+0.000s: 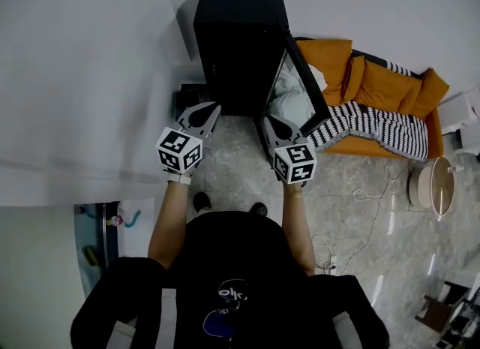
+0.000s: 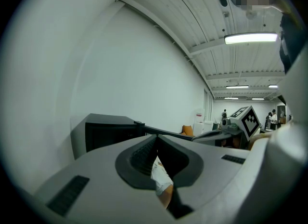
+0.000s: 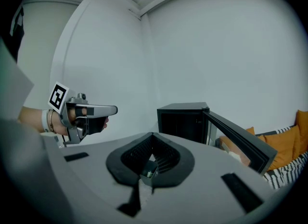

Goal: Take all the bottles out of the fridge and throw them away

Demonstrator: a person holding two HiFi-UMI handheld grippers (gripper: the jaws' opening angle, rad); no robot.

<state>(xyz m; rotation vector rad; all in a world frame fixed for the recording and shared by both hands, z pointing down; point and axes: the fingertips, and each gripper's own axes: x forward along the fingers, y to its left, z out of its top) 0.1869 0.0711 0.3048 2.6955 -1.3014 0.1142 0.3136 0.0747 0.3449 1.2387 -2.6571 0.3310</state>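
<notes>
I held the left gripper (image 1: pixel 212 109) and right gripper (image 1: pixel 270 121) before the fridge (image 1: pixel 240 32), its door (image 1: pixel 304 77) open. Both sets of fingers were closed tight, empty. No bottle showed anywhere; the fridge's inside stayed hidden, so I couldn't judge what was left.

Orange sofa (image 1: pixel 411 91), striped blanket (image 1: pixel 371 124) on it, white floor cable (image 1: pixel 361 194)

Open black fridge (image 1: pixel 238 40), left hand-held gripper (image 1: pixel 212 109), right hand-held gripper (image 1: pixel 268 122), orange sofa (image 1: pixel 336 61)

Black top (image 1: pixel 232 254), grey left gripper (image 1: pixel 214 107), right gripper (image 1: pixel 265 120)
</notes>
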